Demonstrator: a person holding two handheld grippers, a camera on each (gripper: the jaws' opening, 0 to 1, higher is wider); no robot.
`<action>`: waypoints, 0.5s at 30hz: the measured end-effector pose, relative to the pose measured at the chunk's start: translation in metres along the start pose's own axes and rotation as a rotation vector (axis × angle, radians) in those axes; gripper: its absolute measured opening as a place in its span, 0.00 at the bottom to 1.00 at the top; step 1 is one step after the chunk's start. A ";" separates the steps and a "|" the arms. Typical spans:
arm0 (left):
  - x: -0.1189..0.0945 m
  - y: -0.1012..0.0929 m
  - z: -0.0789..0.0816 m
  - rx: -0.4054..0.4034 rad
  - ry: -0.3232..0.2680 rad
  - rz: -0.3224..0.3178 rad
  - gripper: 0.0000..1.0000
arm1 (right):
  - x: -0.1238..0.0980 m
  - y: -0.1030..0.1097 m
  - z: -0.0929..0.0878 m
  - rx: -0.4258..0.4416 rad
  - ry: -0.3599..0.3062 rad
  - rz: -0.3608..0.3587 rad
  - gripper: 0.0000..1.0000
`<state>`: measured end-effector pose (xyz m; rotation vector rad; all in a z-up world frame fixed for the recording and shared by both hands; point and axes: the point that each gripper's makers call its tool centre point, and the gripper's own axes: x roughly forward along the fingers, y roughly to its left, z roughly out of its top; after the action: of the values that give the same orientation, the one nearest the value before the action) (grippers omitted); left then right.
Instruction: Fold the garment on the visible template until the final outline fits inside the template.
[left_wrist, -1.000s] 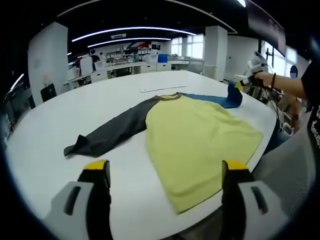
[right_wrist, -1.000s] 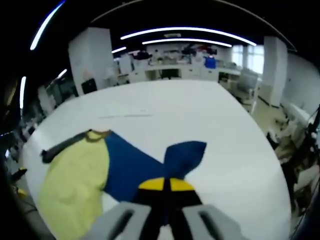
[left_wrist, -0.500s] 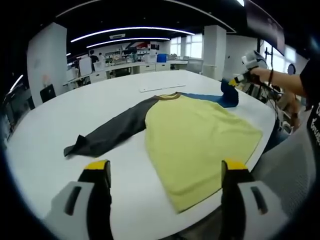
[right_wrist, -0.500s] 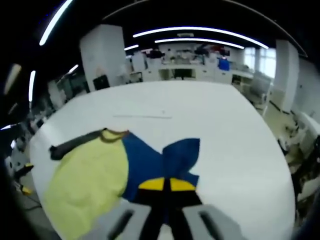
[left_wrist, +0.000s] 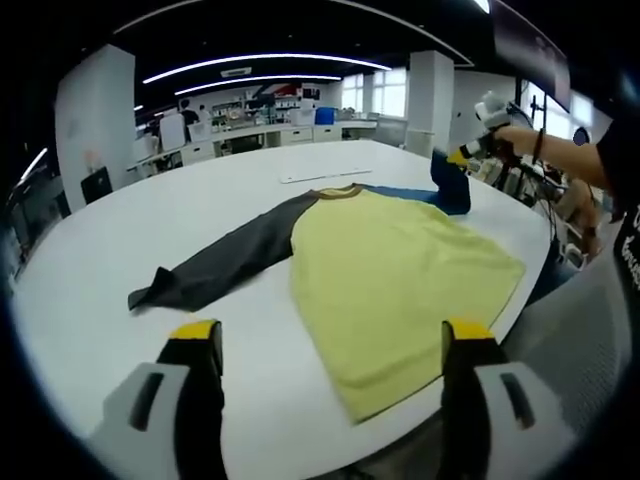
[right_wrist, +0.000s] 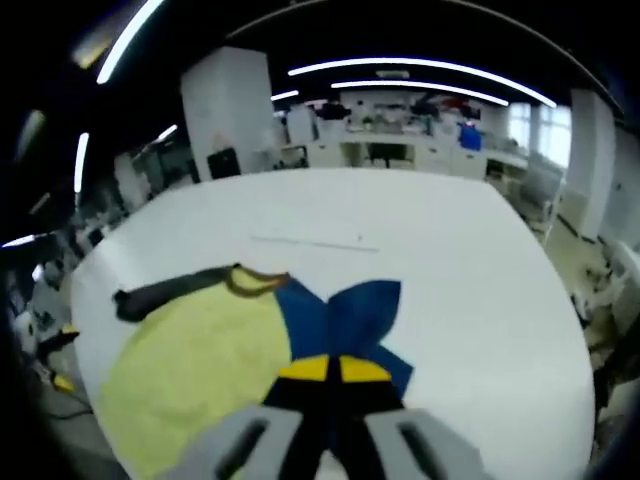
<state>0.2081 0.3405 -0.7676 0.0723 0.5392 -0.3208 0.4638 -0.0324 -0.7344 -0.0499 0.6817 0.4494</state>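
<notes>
A long-sleeved shirt lies flat on the white table (left_wrist: 150, 220): yellow body (left_wrist: 390, 280), brown collar (left_wrist: 340, 194), dark grey sleeve (left_wrist: 225, 262) stretched to the left, blue sleeve (left_wrist: 440, 192) at the far right. In the left gripper view my left gripper (left_wrist: 330, 345) stands open near the table's front edge, short of the shirt's hem, with nothing between its jaws. My right gripper (right_wrist: 328, 368) is shut on the blue sleeve (right_wrist: 355, 310) and holds its end lifted and doubled over toward the yellow body (right_wrist: 190, 365). A person's hand carries that right gripper (left_wrist: 465, 155) in the left gripper view.
A thin pale strip (left_wrist: 325, 177) lies on the table beyond the collar; it also shows as a strip (right_wrist: 315, 243) in the right gripper view. Desks, monitors and pillars fill the room behind. The table's rounded edge runs close to the hem at the right.
The right gripper has carried the blue sleeve's end up and inward toward the shirt body, folding the sleeve over itself. The left gripper has stayed put and open.
</notes>
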 end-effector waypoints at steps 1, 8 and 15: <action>0.000 0.000 0.000 -0.001 0.000 0.000 0.87 | 0.001 0.002 0.001 -0.004 0.000 0.004 0.00; 0.000 -0.001 0.000 0.001 -0.005 -0.002 0.86 | 0.004 0.017 0.005 -0.021 0.009 0.030 0.00; 0.002 -0.004 0.000 0.003 -0.005 -0.016 0.86 | 0.012 0.029 0.007 -0.037 0.022 0.056 0.00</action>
<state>0.2089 0.3355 -0.7685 0.0701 0.5347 -0.3369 0.4638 -0.0003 -0.7333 -0.0708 0.6978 0.5156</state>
